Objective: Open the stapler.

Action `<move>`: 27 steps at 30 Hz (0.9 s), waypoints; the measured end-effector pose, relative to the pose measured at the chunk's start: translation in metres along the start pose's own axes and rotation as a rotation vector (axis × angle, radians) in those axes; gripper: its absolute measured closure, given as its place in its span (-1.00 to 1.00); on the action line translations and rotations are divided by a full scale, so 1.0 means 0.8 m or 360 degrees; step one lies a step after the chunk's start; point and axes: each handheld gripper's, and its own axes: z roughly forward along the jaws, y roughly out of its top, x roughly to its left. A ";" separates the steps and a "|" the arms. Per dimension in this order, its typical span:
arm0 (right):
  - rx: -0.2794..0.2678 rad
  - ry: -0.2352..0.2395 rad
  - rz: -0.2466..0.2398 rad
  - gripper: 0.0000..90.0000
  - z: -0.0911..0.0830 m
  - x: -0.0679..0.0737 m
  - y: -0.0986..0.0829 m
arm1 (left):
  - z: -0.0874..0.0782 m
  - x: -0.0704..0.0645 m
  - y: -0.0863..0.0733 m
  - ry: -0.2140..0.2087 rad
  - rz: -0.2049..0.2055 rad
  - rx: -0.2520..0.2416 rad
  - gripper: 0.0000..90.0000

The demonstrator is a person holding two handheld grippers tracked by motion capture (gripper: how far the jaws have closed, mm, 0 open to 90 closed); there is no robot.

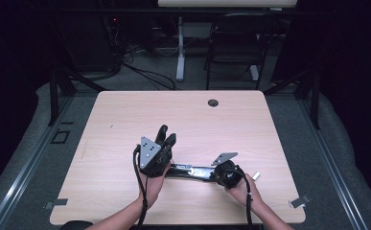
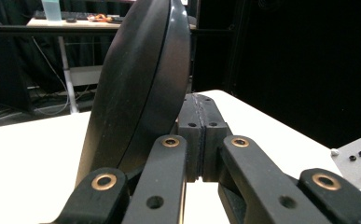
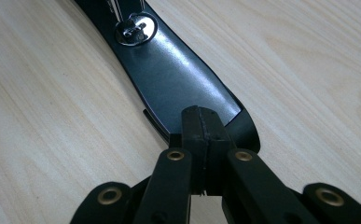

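Centrally, in the lower middle of the high view, a black strap-like object is seen lying on the light wooden table, stretched between the two grippers. Its right end is pinched by the right gripper, whose jaws are pressed together on it. In the right gripper view, the glossy black strap runs from the closed jaws toward the top of the frame, where a round metal stud is fixed on it. The left gripper is held at the strap's left end, jaws raised and closed flat together. In the left gripper view, a curved black piece stands upright just left of them; a grip on it cannot be told.
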 end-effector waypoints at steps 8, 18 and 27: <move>0.0007 -0.0005 -0.0007 1.00 0.000 0.000 0.000 | -0.003 0.002 0.001 0.0038 0.0056 -0.0022 1.00; 0.0006 -0.0007 -0.0014 1.00 0.000 0.001 0.001 | -0.011 0.010 0.001 0.0082 0.0082 -0.0032 0.98; 0.0001 -0.0004 -0.0015 1.00 0.000 0.002 0.001 | -0.016 0.018 0.002 0.0120 0.0083 -0.0034 1.00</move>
